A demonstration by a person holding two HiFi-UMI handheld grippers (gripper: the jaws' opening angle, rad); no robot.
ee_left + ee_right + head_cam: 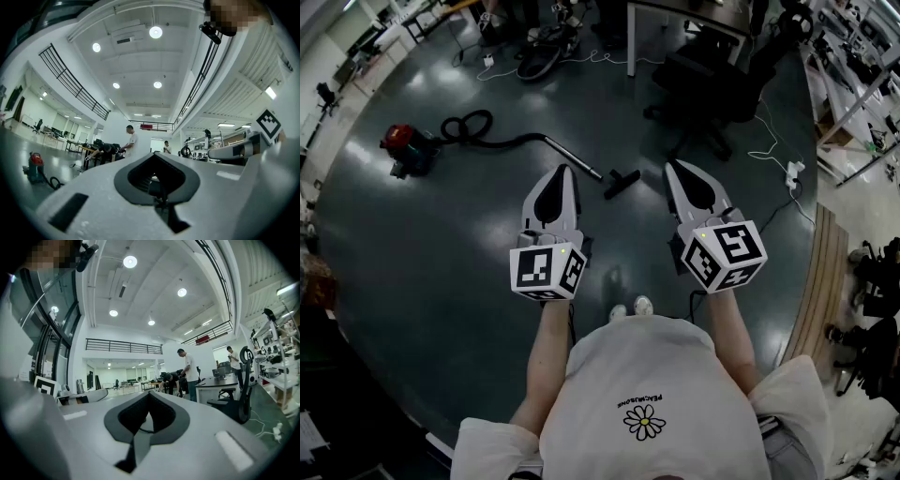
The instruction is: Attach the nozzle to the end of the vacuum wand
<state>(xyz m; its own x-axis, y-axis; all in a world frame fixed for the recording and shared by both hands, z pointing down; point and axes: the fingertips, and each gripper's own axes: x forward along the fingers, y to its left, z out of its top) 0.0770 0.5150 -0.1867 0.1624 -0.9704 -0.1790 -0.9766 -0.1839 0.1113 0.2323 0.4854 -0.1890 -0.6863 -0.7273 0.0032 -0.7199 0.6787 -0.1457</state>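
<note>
A red vacuum cleaner (406, 150) stands on the dark floor at the left, and its black hose (478, 131) runs to the wand (573, 158). The black nozzle (622, 183) lies on the floor just past the wand's end, apart from it. I hold both grippers level in front of me, high above the floor. My left gripper (563, 172) is shut and empty, and its tip shows just left of the wand's end. My right gripper (673, 167) is also shut and empty, to the right of the nozzle. The vacuum cleaner (35, 165) also appears far left in the left gripper view.
A black office chair (712, 94) stands beyond the nozzle beside a desk (684, 14). A power strip (791, 173) with a white cable lies at the right. Shelves (862, 56) line the right side. People (188, 373) work at a table farther off.
</note>
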